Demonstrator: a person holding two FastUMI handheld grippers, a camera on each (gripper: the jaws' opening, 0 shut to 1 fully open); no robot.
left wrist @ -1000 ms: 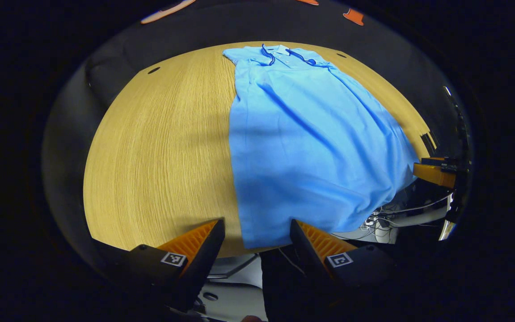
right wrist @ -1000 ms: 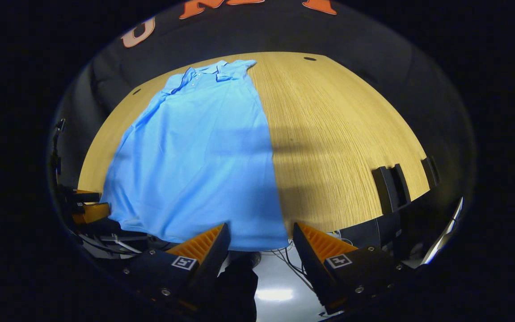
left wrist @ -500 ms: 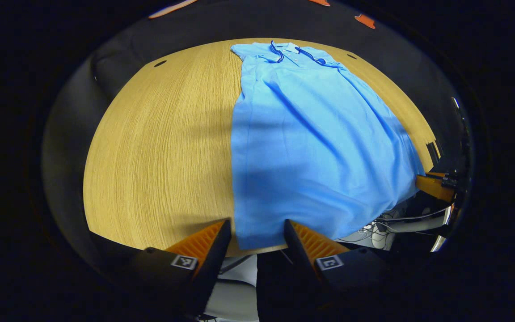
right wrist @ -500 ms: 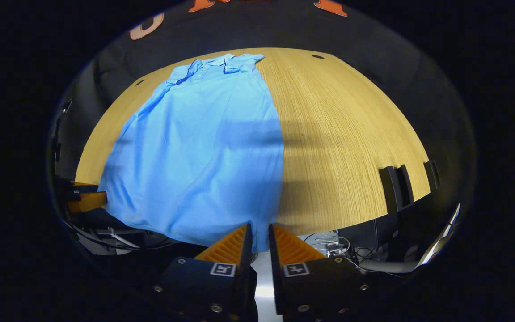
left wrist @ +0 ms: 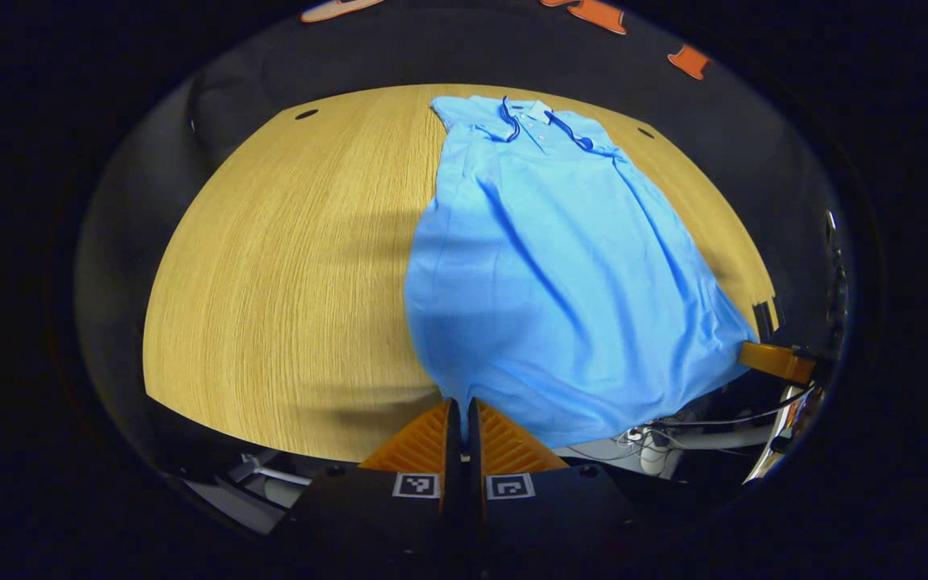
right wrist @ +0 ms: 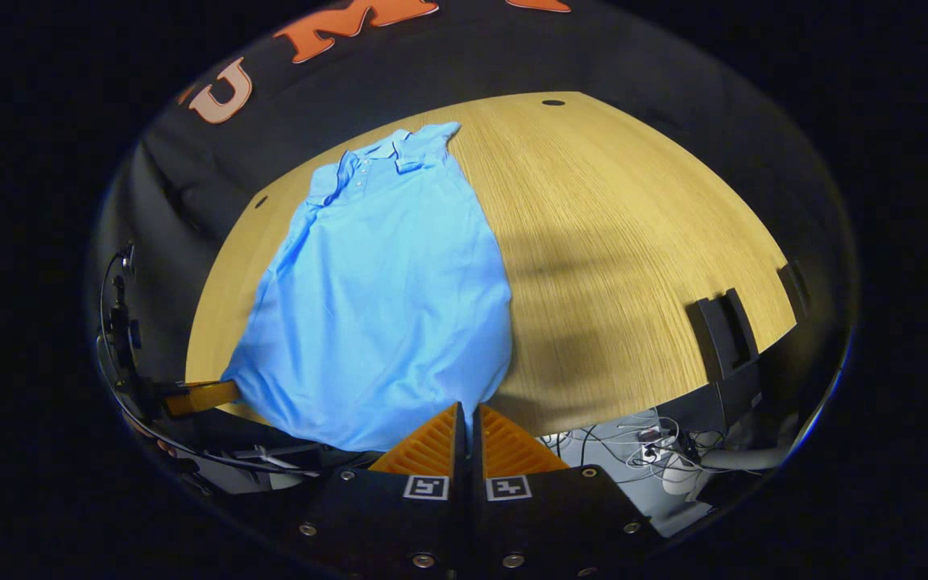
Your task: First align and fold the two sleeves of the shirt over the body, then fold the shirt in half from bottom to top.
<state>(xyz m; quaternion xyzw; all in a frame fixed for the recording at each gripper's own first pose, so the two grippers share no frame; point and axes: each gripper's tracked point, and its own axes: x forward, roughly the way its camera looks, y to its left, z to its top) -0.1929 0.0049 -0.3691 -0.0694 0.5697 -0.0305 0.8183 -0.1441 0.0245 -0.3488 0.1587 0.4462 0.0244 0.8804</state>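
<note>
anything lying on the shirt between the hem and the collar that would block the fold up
Nothing visible does. The shirt lies bare from the hem, pinched by the left gripper and right gripper, up to the collar. The table beside it is bare wood.

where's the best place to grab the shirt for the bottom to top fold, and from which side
By the two bottom hem corners, coming in from the near table edge. The shirt lies lengthwise with its collar far and its hem overhanging that edge, so fingers can close on cloth freely. The left gripper and right gripper already pinch there.

Blue shirt (left wrist: 561,274), hem corners lifted
</note>
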